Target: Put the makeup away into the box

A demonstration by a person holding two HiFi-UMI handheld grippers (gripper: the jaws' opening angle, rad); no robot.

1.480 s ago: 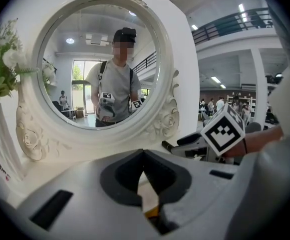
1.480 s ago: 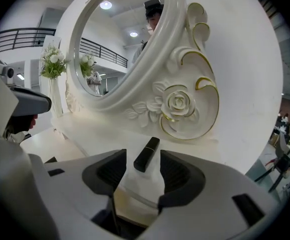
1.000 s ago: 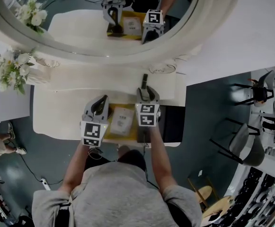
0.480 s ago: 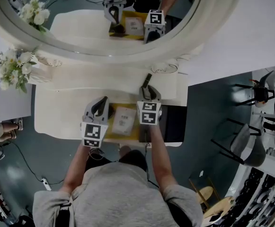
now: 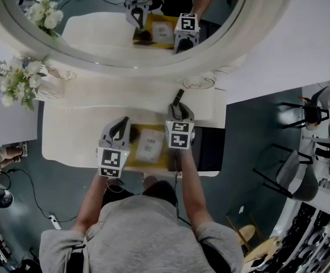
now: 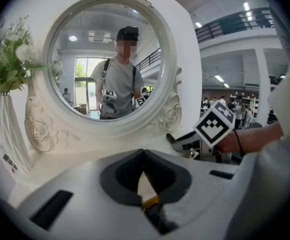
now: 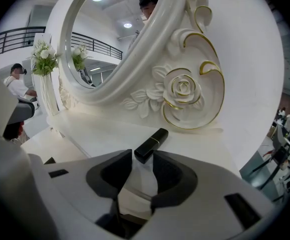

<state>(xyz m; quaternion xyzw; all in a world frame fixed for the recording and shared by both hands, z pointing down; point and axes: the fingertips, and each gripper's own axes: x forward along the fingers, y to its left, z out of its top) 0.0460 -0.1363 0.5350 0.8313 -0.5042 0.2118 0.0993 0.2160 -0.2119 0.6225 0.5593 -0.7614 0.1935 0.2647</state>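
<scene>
Right gripper view | right gripper (image 7: 142,152) jaws, just narrowed, are clamped on near end of lipstick (image 7: 151,145); its long axis is aimed at tabletop (image 5: 79,129) far edge | box (image 5: 132,155) is sited at near edge, behind jaws | left gripper (image 6: 144,152) jaws together.

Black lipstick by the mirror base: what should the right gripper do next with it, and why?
Probably lift it straight up. The right gripper has just been closing, and its jaws now look pinched on the near end of the black lipstick, which lies on the white table; the yellow box sits nearer the person.
</scene>
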